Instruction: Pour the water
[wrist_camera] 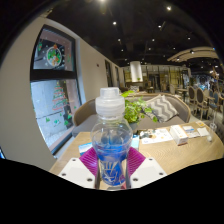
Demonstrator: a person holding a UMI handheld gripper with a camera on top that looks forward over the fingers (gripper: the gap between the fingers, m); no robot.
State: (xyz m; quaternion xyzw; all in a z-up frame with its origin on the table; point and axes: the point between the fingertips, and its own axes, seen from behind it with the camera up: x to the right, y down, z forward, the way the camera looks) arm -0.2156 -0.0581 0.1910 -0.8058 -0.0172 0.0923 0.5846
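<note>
1. Water bottle [111, 140], clear with a blue label and white cap, stands upright at lower centre of the frame, held between the gripper's [112, 172] pink pads [92, 160], both fingers pressing its sides.
2. Behind it, a pale wooden table [185, 155] spreads across the lower right.
3. At upper left, a large window [52, 85] fills the wall.
4. To the right of the bottle, a green plant [137, 111] sits on the table.
5. Further right lie small white boxes [183, 132].
</note>
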